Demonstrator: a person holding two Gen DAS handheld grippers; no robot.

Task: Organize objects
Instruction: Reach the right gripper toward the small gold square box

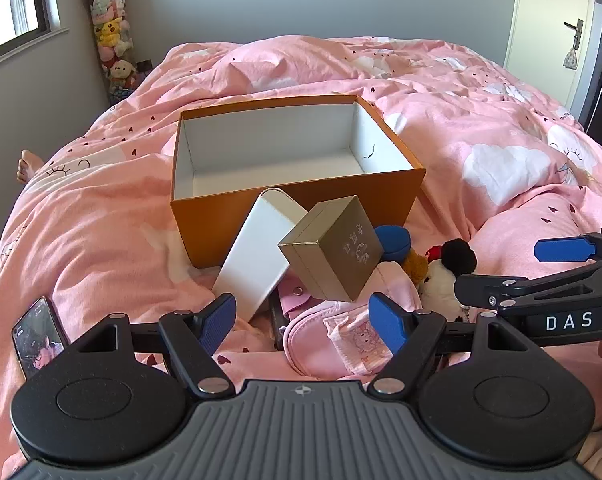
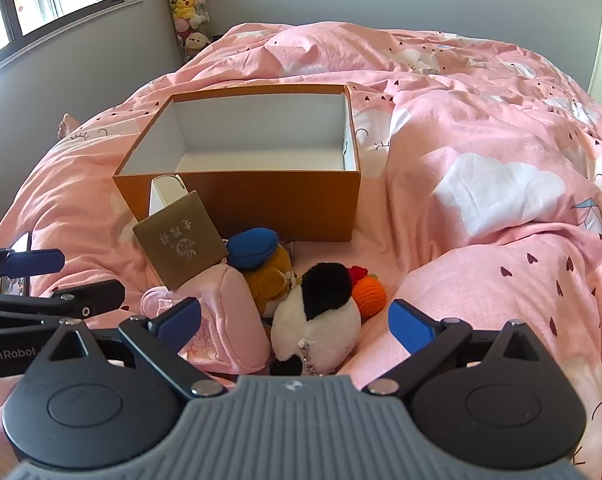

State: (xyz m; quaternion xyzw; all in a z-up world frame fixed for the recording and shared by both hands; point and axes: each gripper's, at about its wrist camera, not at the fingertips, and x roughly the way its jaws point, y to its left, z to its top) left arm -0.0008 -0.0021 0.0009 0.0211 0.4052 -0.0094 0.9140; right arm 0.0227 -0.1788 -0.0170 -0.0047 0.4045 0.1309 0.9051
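Pink pouch (image 1: 337,340) before empty orange box (image 1: 301,216)

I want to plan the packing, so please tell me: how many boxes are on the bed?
3. The orange box stands open and empty. The white box leans on its front wall. The gold box rests tilted against the white one. The pile may hide more.

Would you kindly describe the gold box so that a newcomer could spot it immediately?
On the pink duvet stands an open orange cardboard box with a white inside. In front of it lies a heap of small things; the gold box sits tilted there, against a white carton. It alone is metallic gold, with pale embossed characters.
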